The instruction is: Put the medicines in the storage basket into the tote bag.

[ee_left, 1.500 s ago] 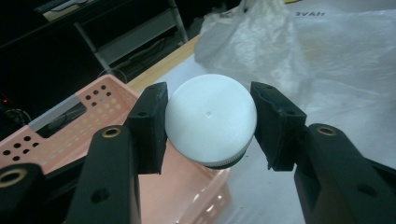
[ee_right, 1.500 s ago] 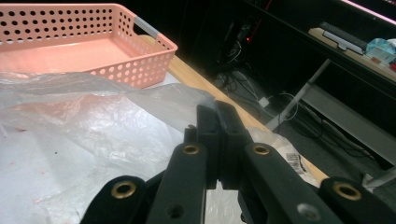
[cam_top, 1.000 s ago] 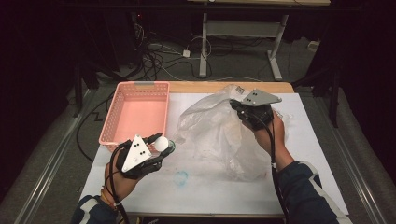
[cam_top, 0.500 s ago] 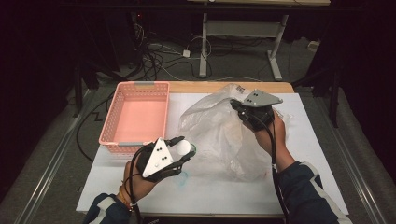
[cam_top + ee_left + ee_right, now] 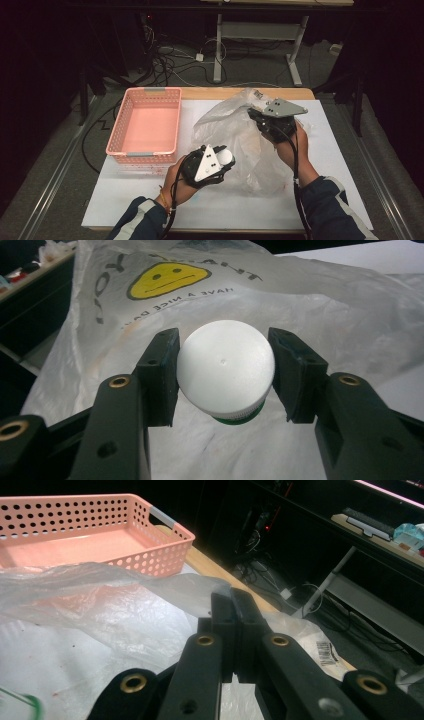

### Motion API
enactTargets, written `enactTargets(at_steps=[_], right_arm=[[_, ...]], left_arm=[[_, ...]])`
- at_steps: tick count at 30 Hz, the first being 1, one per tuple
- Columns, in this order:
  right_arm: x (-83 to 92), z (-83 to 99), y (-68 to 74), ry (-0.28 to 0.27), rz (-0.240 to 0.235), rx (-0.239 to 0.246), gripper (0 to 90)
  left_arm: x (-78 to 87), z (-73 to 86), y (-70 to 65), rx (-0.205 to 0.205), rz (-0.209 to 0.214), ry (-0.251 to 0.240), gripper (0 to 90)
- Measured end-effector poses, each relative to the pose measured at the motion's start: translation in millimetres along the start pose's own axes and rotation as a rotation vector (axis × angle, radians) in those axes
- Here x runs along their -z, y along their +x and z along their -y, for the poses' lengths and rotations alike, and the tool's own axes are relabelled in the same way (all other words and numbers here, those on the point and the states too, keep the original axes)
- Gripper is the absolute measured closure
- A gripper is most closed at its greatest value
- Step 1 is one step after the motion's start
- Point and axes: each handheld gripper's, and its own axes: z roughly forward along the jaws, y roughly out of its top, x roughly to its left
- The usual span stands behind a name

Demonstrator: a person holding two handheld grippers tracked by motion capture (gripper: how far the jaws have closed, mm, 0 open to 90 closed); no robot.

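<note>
White tabletop [image 5: 345,170] carries a plastic bag [image 5: 235,135] — right gripper [image 5: 234,611] pinches its edge; left gripper [image 5: 223,374], just beside the bag, clamps a white-capped bottle [image 5: 226,371].

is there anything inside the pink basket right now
No, the high view shows the pink basket with a bare floor, while the white-capped bottle sits between the left gripper jaws.

- The basket [image 5: 145,127] sits on the left part of the surface [image 5: 345,165], toward its far edge.
- The plastic bag [image 5: 235,135] lies right of the basket, mid-surface.
- The left gripper [image 5: 220,162] holds a capped bottle [image 5: 223,157] at the bag's near left edge, near the basket's front right corner.
- The right gripper [image 5: 255,116] clamps the bag's far right edge.
</note>
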Motion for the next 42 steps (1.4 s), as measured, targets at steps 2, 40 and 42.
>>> enactTargets(at_steps=[2,40,42], right_arm=[[1.6,0.4,-0.4,-0.003,-0.004,-0.001,90.0],[5.6,3.2,2.0,0.004,-0.039,-0.01,90.0],[6.4,3.9,1.3,0.004,-0.036,-0.007,90.0]], left_arm=[[-10.3,-1.3,-1.2,0.006,0.009,0.002,47.8],[-121.5,4.6,14.7,0.107,-0.059,0.109,34.3],[-111.9,1.5,11.8,0.085,-0.059,0.099,32.9]])
